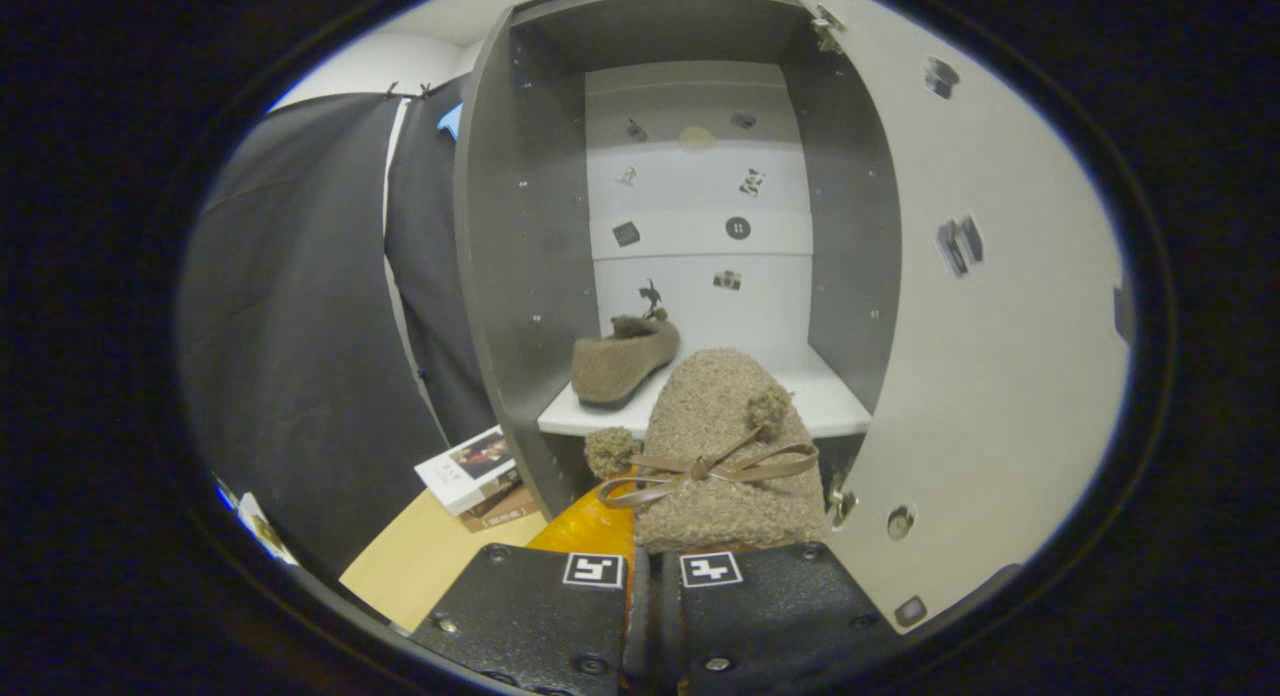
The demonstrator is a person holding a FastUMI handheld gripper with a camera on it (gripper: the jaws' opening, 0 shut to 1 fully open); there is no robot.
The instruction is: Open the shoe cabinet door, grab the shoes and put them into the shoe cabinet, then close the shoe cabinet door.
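Note:
My gripper (655,551) is shut on a fuzzy tan slipper (725,446) with a thin brown bow and pompoms, its toe pointing ahead toward the cabinet. The slipper hangs just in front of the white shelf (830,401) of the grey shoe cabinet (520,256). The matching slipper (622,361) lies on that shelf at its left, beside the left wall. The cabinet door (1000,326) stands swung open to the right of the held slipper.
A white box and a book (475,476) lie on the tan floor by the cabinet's lower left corner. Black cloth wall (300,326) hangs to the left. Small stickers dot the cabinet's white back panel (700,206).

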